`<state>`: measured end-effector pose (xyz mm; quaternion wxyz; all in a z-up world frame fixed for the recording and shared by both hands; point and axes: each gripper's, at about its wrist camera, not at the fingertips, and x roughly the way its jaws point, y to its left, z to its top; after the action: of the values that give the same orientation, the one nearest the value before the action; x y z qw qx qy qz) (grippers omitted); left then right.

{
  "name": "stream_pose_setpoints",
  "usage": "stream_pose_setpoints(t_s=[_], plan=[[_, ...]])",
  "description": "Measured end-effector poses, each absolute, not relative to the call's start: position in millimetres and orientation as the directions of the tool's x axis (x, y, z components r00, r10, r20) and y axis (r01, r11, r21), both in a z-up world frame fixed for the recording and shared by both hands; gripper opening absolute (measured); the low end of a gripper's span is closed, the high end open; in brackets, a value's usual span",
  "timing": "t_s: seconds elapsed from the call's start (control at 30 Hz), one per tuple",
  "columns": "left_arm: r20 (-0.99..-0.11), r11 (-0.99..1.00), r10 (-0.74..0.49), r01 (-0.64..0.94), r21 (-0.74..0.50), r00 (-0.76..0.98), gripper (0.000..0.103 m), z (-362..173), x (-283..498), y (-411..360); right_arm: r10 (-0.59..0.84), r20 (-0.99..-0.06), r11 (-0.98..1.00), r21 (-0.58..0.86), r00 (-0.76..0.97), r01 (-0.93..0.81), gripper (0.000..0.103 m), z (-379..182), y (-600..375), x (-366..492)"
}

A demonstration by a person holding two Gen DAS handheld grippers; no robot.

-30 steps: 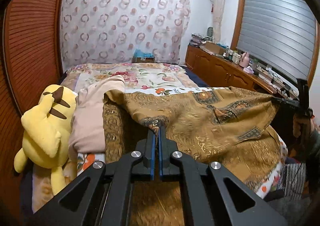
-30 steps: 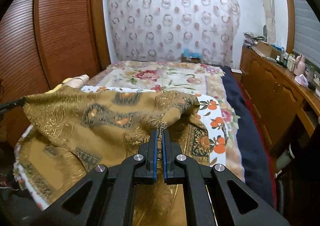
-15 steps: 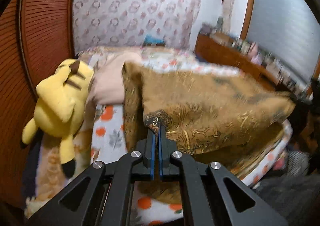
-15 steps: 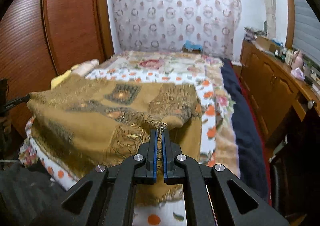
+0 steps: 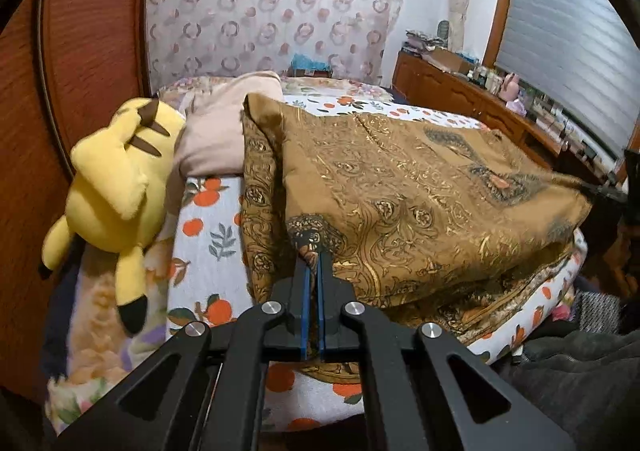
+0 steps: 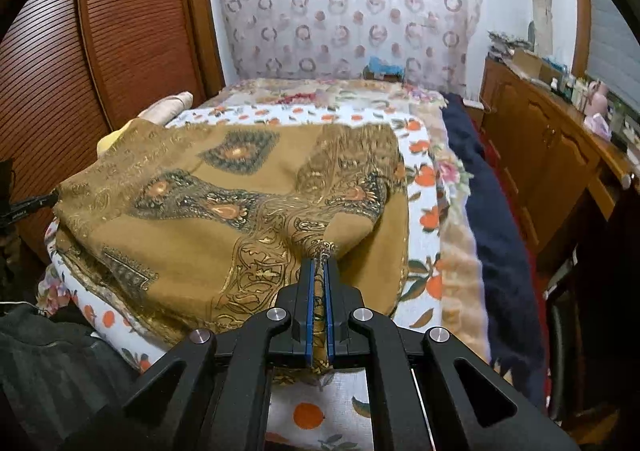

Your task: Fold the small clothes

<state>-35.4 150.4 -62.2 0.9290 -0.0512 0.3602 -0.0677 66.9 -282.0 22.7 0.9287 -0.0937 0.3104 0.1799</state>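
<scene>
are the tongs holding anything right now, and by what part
Both are shut on the golden-brown patterned cloth. The left tongs pinch one dark-patterned corner; the right tongs pinch another, bunched corner. The cloth spans between them over the orange-print bedsheet.

— What's by the wooden wardrobe (image 5: 80, 63)?
— A yellow plush toy (image 5: 116, 187), leaning beside a pink pillow (image 5: 220, 131) on the orange-print sheet (image 5: 208, 251).
— And opposite?
— A wooden cabinet (image 6: 548, 155) under the blinds (image 5: 568, 51); a ring-patterned curtain (image 6: 348, 11) hangs behind the bed.
</scene>
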Motion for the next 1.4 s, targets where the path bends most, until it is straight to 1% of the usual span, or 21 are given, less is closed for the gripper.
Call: stream_pose_setpoints(t_s=[0.07, 0.13, 0.23, 0.27, 0.3, 0.33, 0.37, 0.4, 0.43, 0.47, 0.5, 0.53, 0.57, 0.63, 0.7, 0.9, 1.1, 1.4], plan=[[-0.670, 0.988, -0.149, 0.089, -0.123, 0.727, 0.004, -63, -35, 148, 0.266, -0.613, 0.914, -0.084, 0.744, -0.396, 0.004, 17, -282, 60], [-0.676, 0.990, -0.139, 0.084, -0.113, 0.723, 0.004, -65, -35, 147, 0.264, -0.620, 0.918, -0.074, 0.739, -0.390, 0.004, 14, -282, 61], [-0.693, 0.990, -0.140, 0.074, -0.124, 0.707, 0.005, -72, -30, 150, 0.246, -0.635, 0.922, -0.079, 0.732, -0.378, 0.004, 5, -280, 64], [-0.700, 0.990, -0.138, 0.067, -0.127, 0.701, 0.010, -75, -28, 151, 0.244, -0.643, 0.922, -0.078, 0.726, -0.379, 0.004, 3, -279, 67], [-0.705, 0.990, -0.131, 0.058, -0.126, 0.697, 0.017, -77, -27, 153, 0.239, -0.647, 0.923, -0.080, 0.724, -0.377, 0.004, 2, -278, 68], [-0.705, 0.991, -0.124, 0.052, -0.123, 0.699, 0.022, -77, -27, 153, 0.237, -0.649, 0.923, -0.081, 0.723, -0.375, 0.007, 3, -279, 70], [-0.702, 0.991, -0.118, 0.044, -0.123, 0.703, 0.034, -78, -27, 155, 0.228, -0.648, 0.926, -0.086, 0.726, -0.367, 0.012, 3, -278, 71], [-0.696, 0.991, -0.120, 0.040, -0.129, 0.708, 0.046, -77, -28, 155, 0.220, -0.646, 0.929, -0.090, 0.731, -0.360, 0.015, 5, -278, 73], [-0.692, 0.990, -0.123, 0.039, -0.136, 0.711, 0.050, -78, -28, 156, 0.218, -0.640, 0.930, -0.093, 0.737, -0.355, 0.016, 8, -277, 74], [-0.689, 0.989, -0.127, 0.036, -0.145, 0.713, 0.061, -78, -28, 158, 0.216, -0.632, 0.932, -0.095, 0.744, -0.351, 0.020, 10, -276, 74], [-0.686, 0.987, -0.132, 0.034, -0.155, 0.715, 0.073, -78, -27, 159, 0.213, -0.624, 0.934, -0.096, 0.752, -0.345, 0.028, 12, -275, 74], [-0.685, 0.986, -0.136, 0.033, -0.162, 0.716, 0.078, -79, -26, 159, 0.217, -0.618, 0.934, -0.094, 0.756, -0.344, 0.030, 13, -273, 74], [-0.683, 0.986, -0.138, 0.032, -0.166, 0.717, 0.080, -80, -25, 158, 0.228, -0.611, 0.933, -0.087, 0.758, -0.350, 0.032, 14, -271, 74], [-0.688, 0.986, -0.136, 0.027, -0.166, 0.713, 0.080, -82, -23, 157, 0.254, -0.599, 0.925, -0.079, 0.759, -0.371, 0.035, 15, -264, 73], [-0.694, 0.987, -0.127, 0.020, -0.160, 0.709, 0.080, -84, -20, 156, 0.266, -0.592, 0.919, -0.083, 0.761, -0.386, 0.041, 16, -255, 73], [-0.705, 0.989, -0.110, 0.005, -0.149, 0.700, 0.080, -89, -17, 155, 0.305, -0.594, 0.902, -0.071, 0.745, -0.425, 0.053, 8, -228, 80], [-0.719, 0.989, -0.100, -0.013, -0.150, 0.688, 0.080, -97, -13, 155, 0.338, -0.613, 0.880, -0.062, 0.714, -0.470, 0.053, -11, -197, 94], [-0.728, 0.987, -0.100, -0.021, -0.156, 0.678, 0.080, -105, -13, 159, 0.353, -0.675, 0.848, -0.061, 0.648, -0.526, 0.053, -44, -153, 114]])
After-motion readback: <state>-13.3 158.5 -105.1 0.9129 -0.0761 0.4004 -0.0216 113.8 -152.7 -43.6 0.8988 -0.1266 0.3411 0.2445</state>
